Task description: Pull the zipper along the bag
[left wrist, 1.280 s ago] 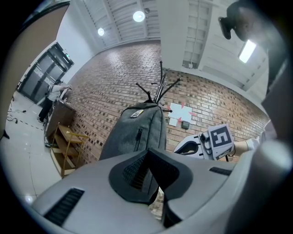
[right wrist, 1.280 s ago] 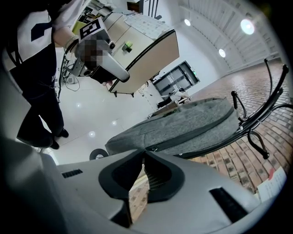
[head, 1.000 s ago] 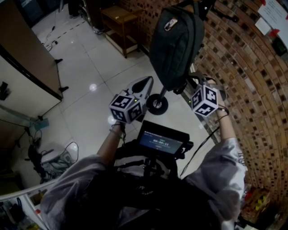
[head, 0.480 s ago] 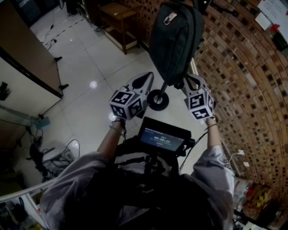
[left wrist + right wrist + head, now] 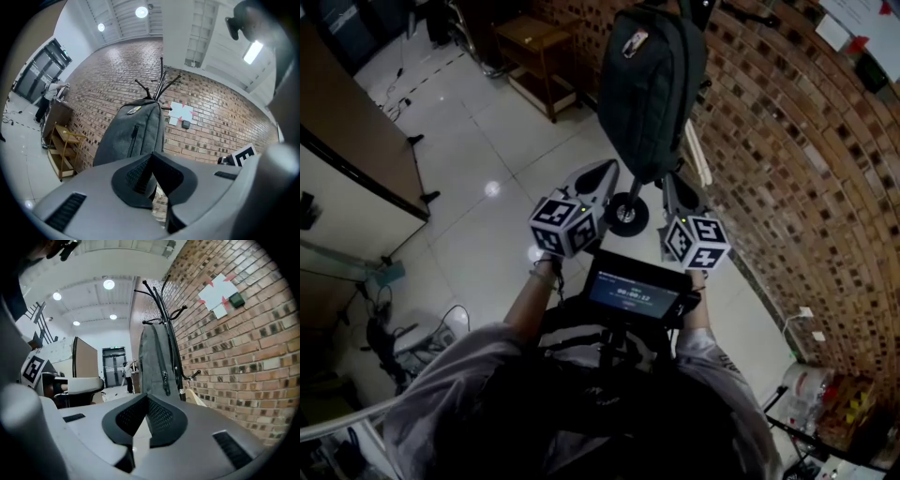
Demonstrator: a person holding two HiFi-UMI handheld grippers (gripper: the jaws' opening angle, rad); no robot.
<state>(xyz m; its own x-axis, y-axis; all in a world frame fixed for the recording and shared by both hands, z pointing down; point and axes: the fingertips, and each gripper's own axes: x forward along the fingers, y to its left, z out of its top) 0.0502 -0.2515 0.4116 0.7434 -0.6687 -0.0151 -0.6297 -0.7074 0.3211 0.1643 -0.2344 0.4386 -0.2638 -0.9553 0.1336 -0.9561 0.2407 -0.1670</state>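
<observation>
Left tongs (image 5: pixel 151 158) pressed together, empty; right tongs (image 5: pixel 147 400) closing pad to pad on nothing; beyond both, clear of them, the bag (image 5: pixel 652 89) hangs from a coat rack (image 5: pixel 161 301) by the brick wall (image 5: pixel 787 141); soft, probably swings; pinch the small zipper pull (image 5: pixel 165 377), steadying the fabric.

Looks like a lab or office workspace in a large indoor hall, not a home. Bare brick wall (image 5: pixel 787 141) just right of the right claw (image 5: pixel 670 187), with paper sheets (image 5: pixel 218 294) taped high on it. Pale glossy tiled floor (image 5: pixel 478 131) below and left of the left claw (image 5: pixel 602 172). Round ceiling lights (image 5: pixel 108 284) overhead. Glass double door (image 5: pixel 114 364) far ahead of the right claw. Wooden shelf unit (image 5: pixel 534 37) and coat stand (image 5: pixel 161 82) ahead of the left claw, against the brick. Tall partition panel (image 5: pixel 356 141) well off to its left.
</observation>
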